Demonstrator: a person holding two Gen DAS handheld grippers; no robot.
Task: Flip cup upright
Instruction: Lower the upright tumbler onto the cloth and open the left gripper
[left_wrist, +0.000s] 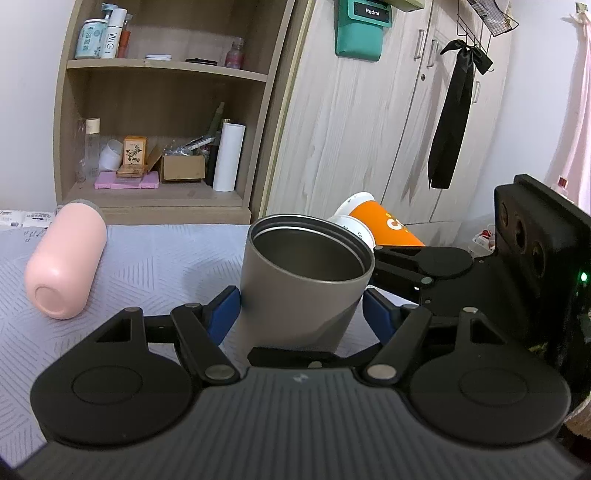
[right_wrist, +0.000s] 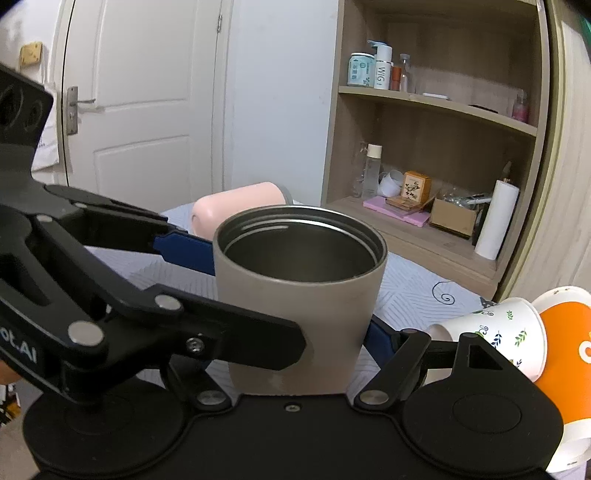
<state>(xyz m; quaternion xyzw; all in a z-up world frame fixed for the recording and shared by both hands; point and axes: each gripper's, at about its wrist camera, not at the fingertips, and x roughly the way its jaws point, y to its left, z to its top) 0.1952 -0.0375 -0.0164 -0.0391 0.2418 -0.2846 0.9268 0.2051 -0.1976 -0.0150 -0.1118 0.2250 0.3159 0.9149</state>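
A grey metal cup (left_wrist: 299, 284) stands upright on the pale patterned cloth (left_wrist: 155, 258), its open mouth up. It also shows in the right wrist view (right_wrist: 295, 295). My left gripper (left_wrist: 301, 314) has its blue pads (left_wrist: 223, 314) on both sides of the cup's lower body, the left pad touching. My right gripper (right_wrist: 299, 332) also straddles the cup, with one blue pad (right_wrist: 380, 338) against its right side. The other gripper's black arm (right_wrist: 147, 295) crosses in front of the cup.
A pink bottle (left_wrist: 64, 258) lies on its side at the left of the cloth. An orange paper cup (left_wrist: 384, 225) and a floral paper cup (right_wrist: 498, 332) lie tipped at the right. A wooden shelf unit (left_wrist: 162, 110) with bottles and boxes stands behind.
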